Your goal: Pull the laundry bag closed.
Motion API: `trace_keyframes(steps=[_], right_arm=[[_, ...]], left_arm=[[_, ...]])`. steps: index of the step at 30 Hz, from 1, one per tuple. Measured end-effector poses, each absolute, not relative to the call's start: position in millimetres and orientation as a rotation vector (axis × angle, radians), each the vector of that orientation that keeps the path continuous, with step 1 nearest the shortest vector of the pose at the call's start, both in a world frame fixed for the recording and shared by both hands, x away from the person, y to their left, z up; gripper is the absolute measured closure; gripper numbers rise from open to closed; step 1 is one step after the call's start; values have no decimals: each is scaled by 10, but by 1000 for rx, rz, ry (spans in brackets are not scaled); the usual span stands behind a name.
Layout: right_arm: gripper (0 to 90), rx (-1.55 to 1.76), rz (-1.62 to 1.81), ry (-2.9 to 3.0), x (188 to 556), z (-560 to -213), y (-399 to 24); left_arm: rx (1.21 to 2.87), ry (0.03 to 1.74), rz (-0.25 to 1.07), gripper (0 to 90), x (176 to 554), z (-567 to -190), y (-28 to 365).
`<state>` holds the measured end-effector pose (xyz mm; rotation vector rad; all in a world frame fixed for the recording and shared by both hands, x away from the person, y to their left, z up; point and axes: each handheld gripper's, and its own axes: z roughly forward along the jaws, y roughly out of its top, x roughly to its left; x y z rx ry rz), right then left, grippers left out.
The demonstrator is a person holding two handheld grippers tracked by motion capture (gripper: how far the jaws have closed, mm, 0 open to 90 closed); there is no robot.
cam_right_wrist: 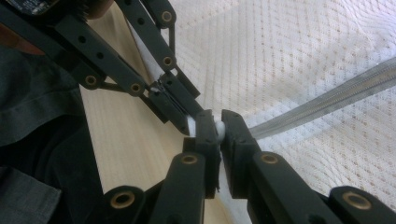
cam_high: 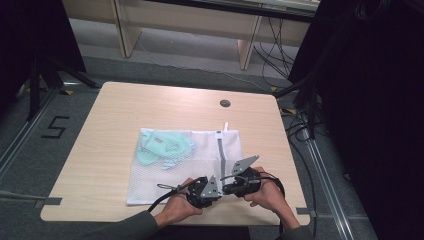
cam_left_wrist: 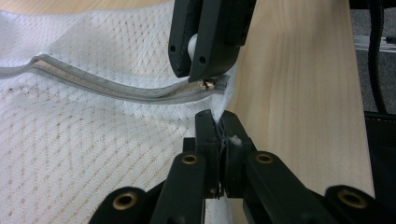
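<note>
A white mesh laundry bag (cam_high: 185,167) with a grey zipper (cam_left_wrist: 107,86) is lying flat on the light wooden counter (cam_high: 110,110), pale green fabric (cam_high: 165,147) showing through it. The left hand-held gripper (cam_left_wrist: 219,122) is pinching the bag's corner edge, while the right hand-held gripper (cam_right_wrist: 219,126) is clenching the white zipper pull (cam_right_wrist: 218,128).

So the surface (cam_high: 110,150) is a pale wood top with a round cable hole (cam_high: 225,103) at the far edge. A white mesh laundry bag (cam_high: 200,150) lies flat on it, just ahead of both sets of jaws, its near corner pinched between them.
</note>
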<state>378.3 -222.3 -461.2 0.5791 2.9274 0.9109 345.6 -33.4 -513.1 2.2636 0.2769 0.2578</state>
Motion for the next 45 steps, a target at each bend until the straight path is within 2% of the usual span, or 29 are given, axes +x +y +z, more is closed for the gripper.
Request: trace_keyframes(steps=[45], right_arm=[[866, 677, 884, 2932, 3859, -4729, -2168]], left_arm=[[2282, 273, 284, 891, 3410, -5128, -292]])
